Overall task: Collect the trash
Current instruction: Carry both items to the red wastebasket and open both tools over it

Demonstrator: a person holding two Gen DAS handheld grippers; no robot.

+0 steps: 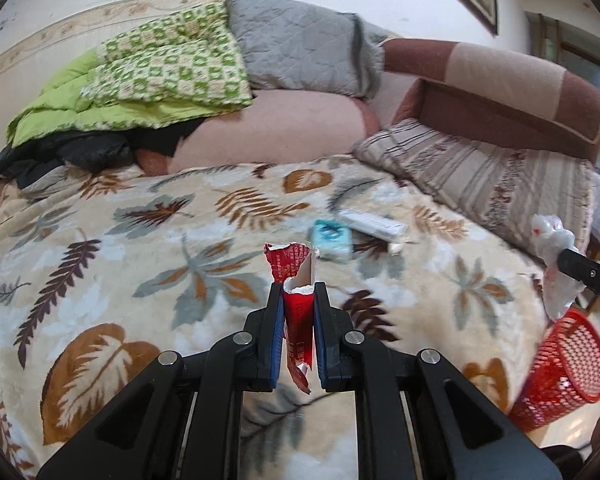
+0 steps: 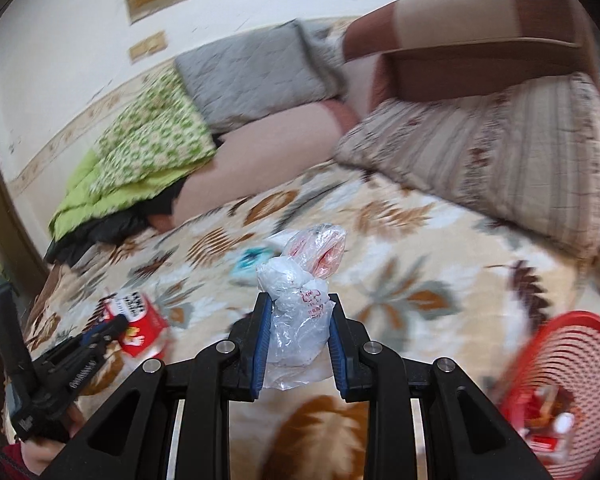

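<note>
Mid-haul: left gripper (image 1: 298,292) clamps a torn red wrapper (image 1: 296,300), well left of the red basket (image 1: 560,372). Right gripper (image 2: 298,304) pinches a crumpled plastic bag (image 2: 300,312) near its rim. Next up, probably dropping both in.

We hold the left hand-held gripper (image 1: 298,294) level, its jaws pinched nearly together; our right hand-held gripper (image 2: 298,304) stands narrowed too, off to its right.
</note>
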